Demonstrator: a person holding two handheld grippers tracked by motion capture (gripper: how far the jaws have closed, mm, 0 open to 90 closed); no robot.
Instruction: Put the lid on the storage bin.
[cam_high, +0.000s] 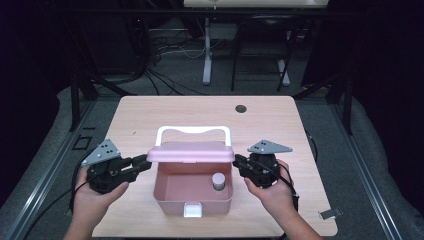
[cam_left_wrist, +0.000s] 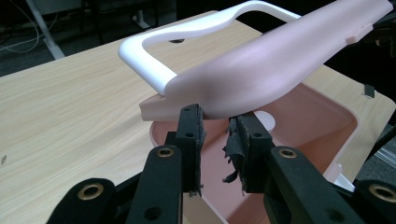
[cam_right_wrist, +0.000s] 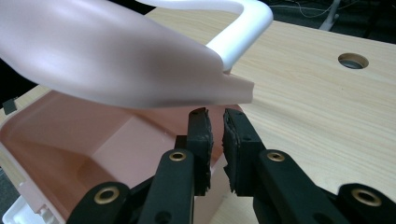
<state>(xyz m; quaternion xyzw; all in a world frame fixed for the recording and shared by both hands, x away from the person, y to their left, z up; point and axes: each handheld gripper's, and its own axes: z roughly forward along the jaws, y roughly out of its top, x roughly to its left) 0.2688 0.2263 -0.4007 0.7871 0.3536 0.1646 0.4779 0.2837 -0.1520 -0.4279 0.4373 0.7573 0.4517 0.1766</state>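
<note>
I see the pink plastic box (cam_high: 194, 192) near the wooden table's (cam_high: 150, 115) front edge, its white-handled pink lid (cam_high: 191, 151) raised. The high view alone shows a small capped jar (cam_high: 218, 180) inside. My left gripper (cam_left_wrist: 215, 122) and right gripper (cam_right_wrist: 215, 114) sit under the lid's ends, jaws narrowly parted, clamping nothing.

My pale wooden worktop (cam_high: 150, 115) sits in a dark room; behind it, a white-legged desk (cam_high: 207, 60), black cables (cam_high: 165, 80) on grey floor (cam_high: 380, 165).

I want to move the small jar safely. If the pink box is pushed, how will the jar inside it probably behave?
The small jar stands upright and loose on the smooth floor of the pink box, so it would probably slide. It looks taller than wide, so a sudden push may tip it. Round, it would likely then roll until it reaches a wall.
</note>
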